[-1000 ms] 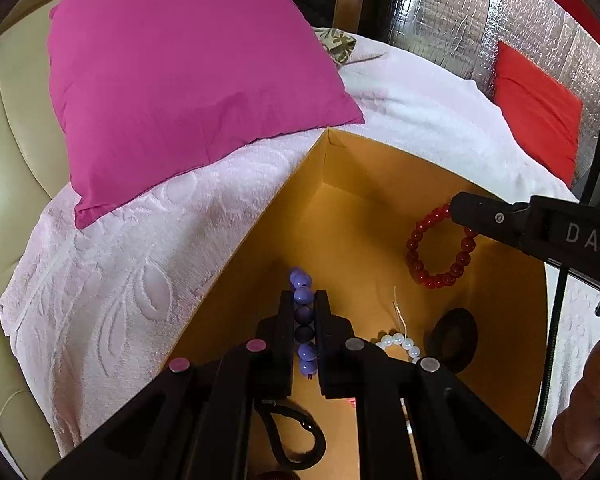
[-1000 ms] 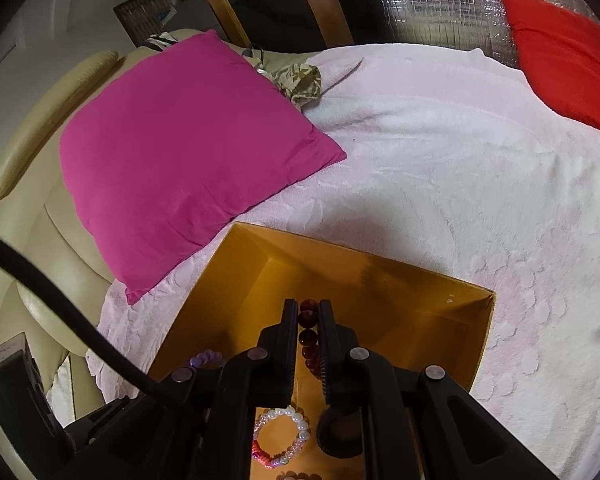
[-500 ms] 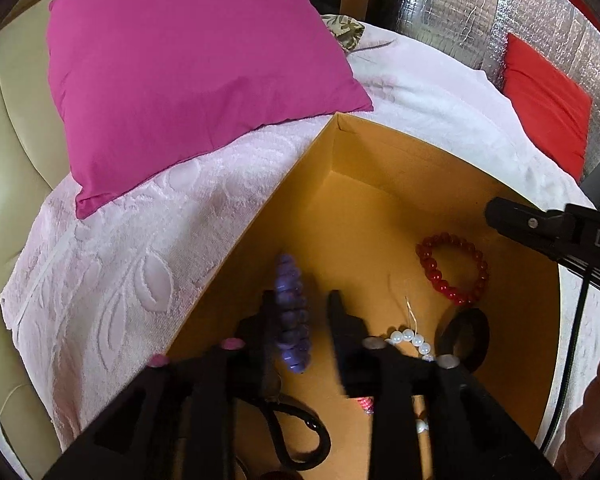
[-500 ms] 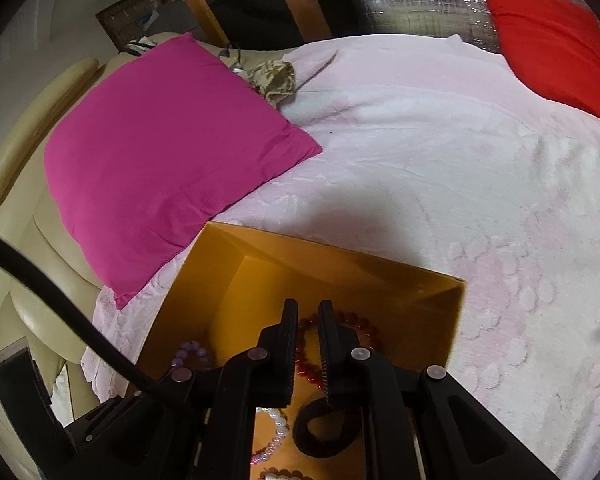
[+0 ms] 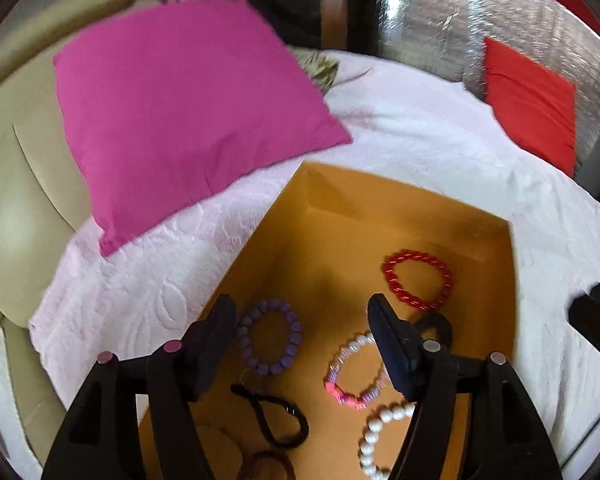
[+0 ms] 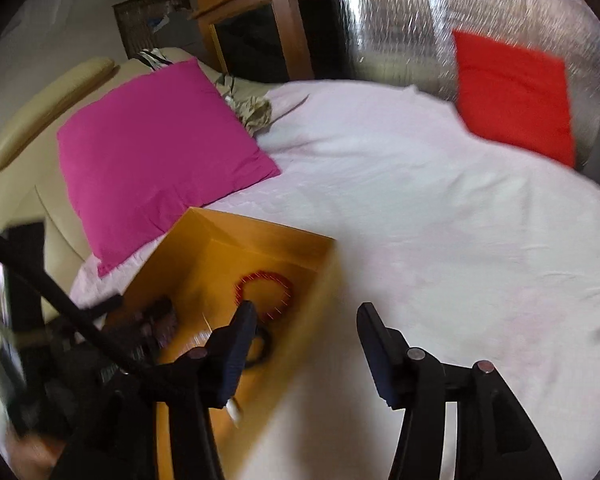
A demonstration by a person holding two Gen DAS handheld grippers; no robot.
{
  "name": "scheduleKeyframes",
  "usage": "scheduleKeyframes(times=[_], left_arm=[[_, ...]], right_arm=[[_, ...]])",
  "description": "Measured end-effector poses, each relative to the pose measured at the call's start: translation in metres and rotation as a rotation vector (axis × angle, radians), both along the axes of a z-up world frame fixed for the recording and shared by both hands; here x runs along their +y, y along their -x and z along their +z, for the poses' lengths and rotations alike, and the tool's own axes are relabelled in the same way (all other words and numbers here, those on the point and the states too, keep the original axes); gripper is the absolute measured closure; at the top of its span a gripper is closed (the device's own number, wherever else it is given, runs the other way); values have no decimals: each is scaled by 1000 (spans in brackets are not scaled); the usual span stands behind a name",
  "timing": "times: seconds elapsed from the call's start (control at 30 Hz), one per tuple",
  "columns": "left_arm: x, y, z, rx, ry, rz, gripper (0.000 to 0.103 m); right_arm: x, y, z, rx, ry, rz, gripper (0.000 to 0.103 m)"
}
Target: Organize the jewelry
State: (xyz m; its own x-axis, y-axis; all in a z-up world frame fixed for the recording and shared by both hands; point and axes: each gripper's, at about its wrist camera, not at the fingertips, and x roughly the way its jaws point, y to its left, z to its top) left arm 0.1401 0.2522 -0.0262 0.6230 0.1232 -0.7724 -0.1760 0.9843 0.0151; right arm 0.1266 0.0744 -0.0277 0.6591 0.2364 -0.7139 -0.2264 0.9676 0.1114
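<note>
An open yellow box (image 5: 380, 196) sits on the bed. Inside it lie a purple bead bracelet (image 5: 270, 342), a red bead bracelet (image 5: 418, 280), a pink-and-white bracelet (image 5: 354, 376), a white pearl bracelet (image 5: 380, 436) and a black hair tie (image 5: 276, 416). My left gripper (image 5: 302, 320) is open and empty above the box, over the purple bracelet. My right gripper (image 6: 306, 320) is open and empty over the box's right wall (image 6: 320, 276). The red bracelet (image 6: 266, 292) also shows in the right wrist view.
A magenta pillow (image 5: 188, 108) lies left of the box on the pale pink bedspread (image 6: 440, 220). A red cushion (image 6: 512, 92) leans at the far right against a silver wall. A beige headboard (image 5: 16, 160) is at the left.
Both grippers opened. The purple bracelet dropped from the left gripper and the red bracelet from the right one; both lie in the box. Both grippers pulled up and back, the right one swinging rightward.
</note>
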Motion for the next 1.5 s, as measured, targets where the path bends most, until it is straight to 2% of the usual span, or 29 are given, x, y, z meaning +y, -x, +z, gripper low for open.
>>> scheduleKeyframes(times=[0.17, 0.3, 0.37, 0.53, 0.63, 0.73, 0.8, 0.87, 1.07, 1.3, 1.5], left_arm=[[-14, 68, 28, -110, -57, -21, 29], [-22, 124, 54, -120, -98, -6, 29], [-26, 159, 74, -140, -146, -13, 29], [-30, 244, 130, -196, -269, 53, 25], [-35, 297, 158, -270, -328, 77, 15], [-38, 337, 180, -331, -332, 89, 13], [-39, 355, 193, -352, -329, 82, 13], [-40, 368, 204, -379, -338, 88, 13], [-41, 386, 229, -455, -291, 113, 13], [-50, 399, 238, -493, -264, 122, 13], [-61, 406, 241, -520, -258, 125, 13]], right_arm=[[-32, 72, 26, -75, 68, -1, 38], [-50, 137, 54, -142, 93, 16, 36], [-56, 169, 71, -170, 65, 27, 35], [-52, 242, 109, -239, -23, 48, 32], [-42, 296, 131, -306, -19, 79, 30], [-35, 341, 148, -355, -16, 100, 29], [-33, 371, 159, -389, -29, 118, 24], [-32, 395, 168, -416, -26, 117, 24], [-25, 426, 182, -462, -2, 86, 22], [-35, 422, 182, -432, -39, 6, 22], [-42, 425, 175, -420, -46, -2, 22]])
